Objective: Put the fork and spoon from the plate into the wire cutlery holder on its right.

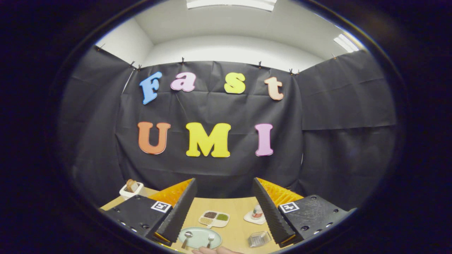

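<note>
1. On the wooden table (pixel 233 208), between the fingers, lies a pale green plate (pixel 200 237).
2. A spoon (pixel 187 238) and a fork (pixel 210 240) rest side by side on the plate, spoon to the left.
3. The gripper (pixel 222 229) hangs above the table with its jaws wide apart, holding nothing.
4. Right of the plate, near the right finger, sits the wire holder (pixel 259 239).
5. Beyond the plate lie a divided tray (pixel 214 218) of foods and a small bottle (pixel 257 211) on a white coaster.
6. A hand (pixel 215 250) shows at the plate's near edge.
7. A white box (pixel 131 189) stands far left by the cloth wall.
</note>
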`<state>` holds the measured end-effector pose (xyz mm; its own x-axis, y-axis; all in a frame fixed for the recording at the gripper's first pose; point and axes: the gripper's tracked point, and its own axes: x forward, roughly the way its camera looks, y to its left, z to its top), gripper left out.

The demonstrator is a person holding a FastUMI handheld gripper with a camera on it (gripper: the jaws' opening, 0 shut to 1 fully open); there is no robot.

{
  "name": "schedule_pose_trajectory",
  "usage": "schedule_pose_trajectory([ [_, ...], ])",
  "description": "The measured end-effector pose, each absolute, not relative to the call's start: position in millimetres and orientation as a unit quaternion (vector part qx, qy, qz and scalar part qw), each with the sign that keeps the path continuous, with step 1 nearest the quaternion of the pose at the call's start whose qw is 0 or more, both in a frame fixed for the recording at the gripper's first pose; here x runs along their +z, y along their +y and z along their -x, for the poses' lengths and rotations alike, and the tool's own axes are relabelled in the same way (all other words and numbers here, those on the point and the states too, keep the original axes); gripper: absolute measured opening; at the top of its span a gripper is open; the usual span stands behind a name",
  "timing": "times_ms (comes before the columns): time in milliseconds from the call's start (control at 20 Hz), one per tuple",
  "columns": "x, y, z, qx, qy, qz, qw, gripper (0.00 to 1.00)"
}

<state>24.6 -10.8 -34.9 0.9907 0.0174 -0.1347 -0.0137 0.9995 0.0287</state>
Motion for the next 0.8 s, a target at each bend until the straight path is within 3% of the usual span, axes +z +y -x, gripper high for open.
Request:
schedule_pose_trajectory([
  [300, -81.1, -13.1, -34.8, 0.016, 0.113, 0.004, 0.993, 0.95],
  [800, -245.3, 13.5, -27.6, 0.043, 0.286, 0.015, 0.957, 0.95],
])
